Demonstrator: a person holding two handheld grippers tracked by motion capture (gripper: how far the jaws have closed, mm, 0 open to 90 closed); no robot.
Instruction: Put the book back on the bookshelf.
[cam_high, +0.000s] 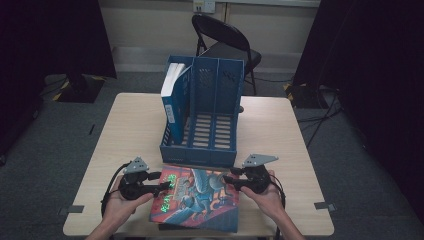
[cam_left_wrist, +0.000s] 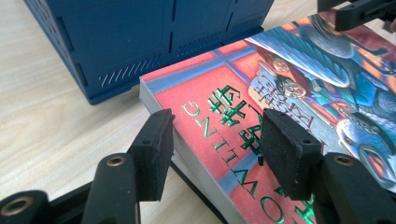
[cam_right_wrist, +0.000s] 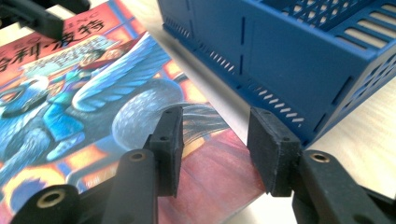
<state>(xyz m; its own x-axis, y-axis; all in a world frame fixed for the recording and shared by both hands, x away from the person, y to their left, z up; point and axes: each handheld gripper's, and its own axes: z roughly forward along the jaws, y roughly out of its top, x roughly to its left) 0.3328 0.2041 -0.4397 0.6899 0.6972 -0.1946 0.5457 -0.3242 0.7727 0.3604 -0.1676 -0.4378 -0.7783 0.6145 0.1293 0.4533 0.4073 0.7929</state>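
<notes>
High view: illustrated paperback book (cam_high: 197, 200) flat on bench (cam_high: 135, 130), just in front of blue three-slot file rack (cam_high: 202, 112). Left gripper (cam_high: 156, 182) at its left edge, right gripper (cam_high: 229, 181) at its right edge. Left gripper view: jaws parted, straddling book edge, pads apparently not pressing. Right gripper view: jaws parted over book corner, gripping nothing.

The high view is dim, its left and right edges nearly black. Both gripper views are bright, with the near jaws soft and green foil lettering glinting.
</notes>
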